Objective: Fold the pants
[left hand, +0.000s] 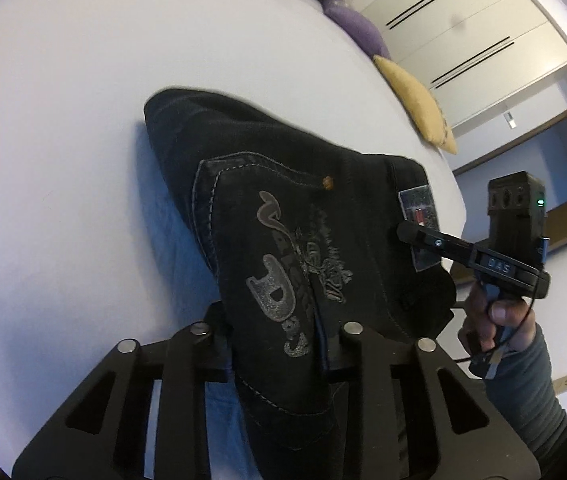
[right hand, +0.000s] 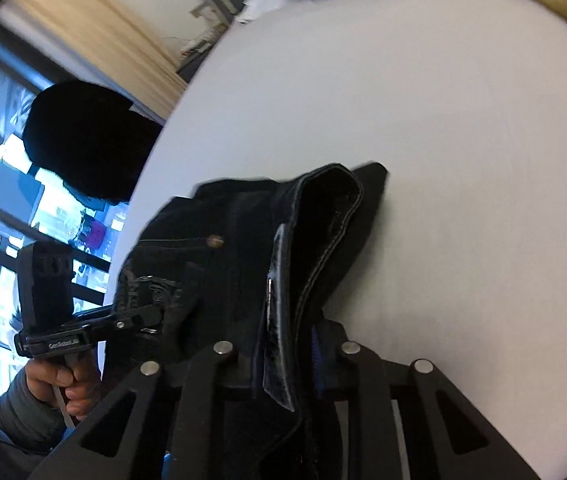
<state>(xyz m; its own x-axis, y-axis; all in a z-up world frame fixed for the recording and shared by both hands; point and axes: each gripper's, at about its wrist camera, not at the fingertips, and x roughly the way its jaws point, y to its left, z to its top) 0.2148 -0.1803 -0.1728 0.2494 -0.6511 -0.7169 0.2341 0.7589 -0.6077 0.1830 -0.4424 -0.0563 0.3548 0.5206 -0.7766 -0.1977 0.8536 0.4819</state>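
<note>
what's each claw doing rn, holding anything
left claw: shut on the pants
right claw: shut on the pants

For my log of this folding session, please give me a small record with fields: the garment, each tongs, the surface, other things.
garment: black pants, folded bundle, printed back pocket facing up
left tongs: shut on the pants, pocket end
right tongs: shut on the pants, waistband end by the label patch
surface: white bed
support: bundle looks partly lifted; contact unclear
other things: yellow cushion, purple cushion at the bed edge
</note>
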